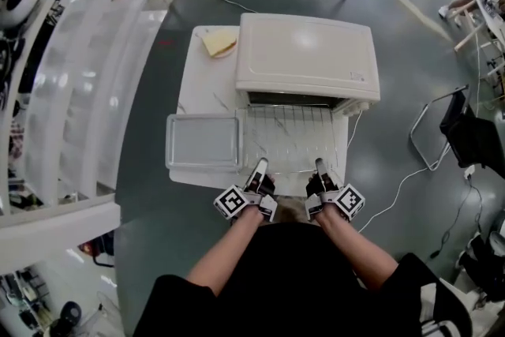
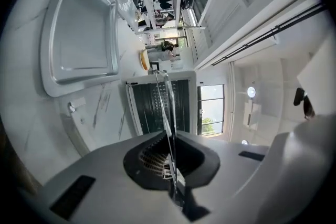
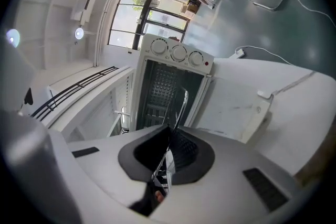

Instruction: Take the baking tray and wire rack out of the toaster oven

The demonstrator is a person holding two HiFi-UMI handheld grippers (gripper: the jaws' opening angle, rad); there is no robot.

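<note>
The white toaster oven (image 1: 308, 59) stands at the back of a small white table (image 1: 197, 87). Its wire rack (image 1: 288, 134) is drawn out level in front of the open mouth. My left gripper (image 1: 260, 164) and right gripper (image 1: 321, 164) are both shut on the rack's near edge. In the left gripper view the rack (image 2: 164, 97) runs edge-on out of the closed jaws of the left gripper (image 2: 170, 165) toward the dark oven cavity (image 2: 149, 107). The right gripper (image 3: 167, 157) shows the same, with the rack (image 3: 181, 107) in front of the oven's knobs (image 3: 178, 52). The silver baking tray (image 1: 203, 140) lies on the table left of the rack.
A yellow sponge-like piece (image 1: 219, 42) lies at the table's back left beside the oven. The oven's white cable (image 1: 394, 189) trails over the grey floor on the right, near a black chair (image 1: 465, 130). White shelving (image 1: 71, 91) lines the left side.
</note>
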